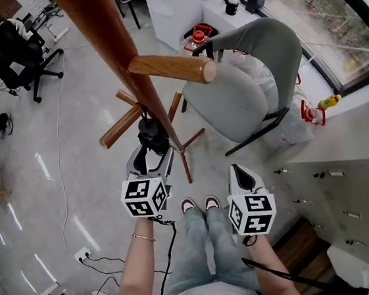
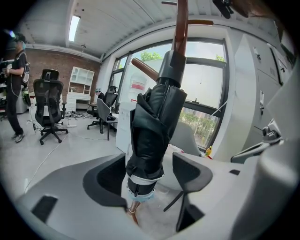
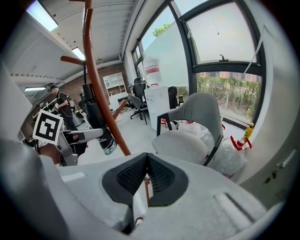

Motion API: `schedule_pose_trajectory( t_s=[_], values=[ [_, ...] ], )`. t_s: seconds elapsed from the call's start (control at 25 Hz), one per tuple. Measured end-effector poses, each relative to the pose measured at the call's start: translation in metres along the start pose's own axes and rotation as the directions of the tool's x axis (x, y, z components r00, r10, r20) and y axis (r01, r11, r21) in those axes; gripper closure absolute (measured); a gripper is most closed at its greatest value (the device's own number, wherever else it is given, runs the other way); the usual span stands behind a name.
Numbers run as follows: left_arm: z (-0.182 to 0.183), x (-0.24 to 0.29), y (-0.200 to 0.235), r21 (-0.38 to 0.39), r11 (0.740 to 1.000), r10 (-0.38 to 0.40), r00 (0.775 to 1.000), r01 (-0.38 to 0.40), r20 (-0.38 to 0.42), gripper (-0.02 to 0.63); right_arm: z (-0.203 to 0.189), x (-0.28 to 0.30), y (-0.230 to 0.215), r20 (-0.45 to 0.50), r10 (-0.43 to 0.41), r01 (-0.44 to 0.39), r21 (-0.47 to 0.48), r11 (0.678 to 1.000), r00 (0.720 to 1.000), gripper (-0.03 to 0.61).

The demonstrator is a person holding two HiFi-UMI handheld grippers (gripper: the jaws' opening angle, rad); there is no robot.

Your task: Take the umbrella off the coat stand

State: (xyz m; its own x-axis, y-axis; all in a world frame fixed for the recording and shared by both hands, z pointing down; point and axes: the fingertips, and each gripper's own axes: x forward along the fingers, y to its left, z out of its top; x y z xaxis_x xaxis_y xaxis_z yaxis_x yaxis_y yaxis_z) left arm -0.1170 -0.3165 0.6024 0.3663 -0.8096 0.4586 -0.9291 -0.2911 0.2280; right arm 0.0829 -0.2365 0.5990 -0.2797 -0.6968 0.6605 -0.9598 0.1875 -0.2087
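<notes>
- Rising from the upper left into the middle of the head view, the wooden coat stand (image 1: 101, 27) spreads its pegs over a pale floor, with a grey chair (image 1: 243, 84) to its right.
- The folded black umbrella (image 1: 151, 134) hangs close against the pole at frame centre. What it hangs from cannot be made out.
- The left gripper (image 1: 151, 155) straddles the umbrella's lower end, jaws wide apart and not clamping the fabric.
- The right gripper (image 1: 235, 169) hangs at lower right, jaws together on nothing.
- The sound way from here, by my reading, is to centre the bundle between the jaws and close firmly on the folded cloth rather than the thin tip. Then lift it up and away from the pole, so that whatever holds it comes free without rocking the stand. The free gripper could steady the pole.
</notes>
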Motion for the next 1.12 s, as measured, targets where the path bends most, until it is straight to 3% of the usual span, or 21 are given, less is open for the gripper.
schedule_pose_trajectory(
  t_s=[1.12],
  values=[
    [0.015,0.029,0.005,0.107,0.992,-0.068,0.997,0.066,0.02,0.311,-0.026,0.018,-0.002,-0.051,-0.006,0.008,0.021,1.0,0.999,0.574]
  ],
)
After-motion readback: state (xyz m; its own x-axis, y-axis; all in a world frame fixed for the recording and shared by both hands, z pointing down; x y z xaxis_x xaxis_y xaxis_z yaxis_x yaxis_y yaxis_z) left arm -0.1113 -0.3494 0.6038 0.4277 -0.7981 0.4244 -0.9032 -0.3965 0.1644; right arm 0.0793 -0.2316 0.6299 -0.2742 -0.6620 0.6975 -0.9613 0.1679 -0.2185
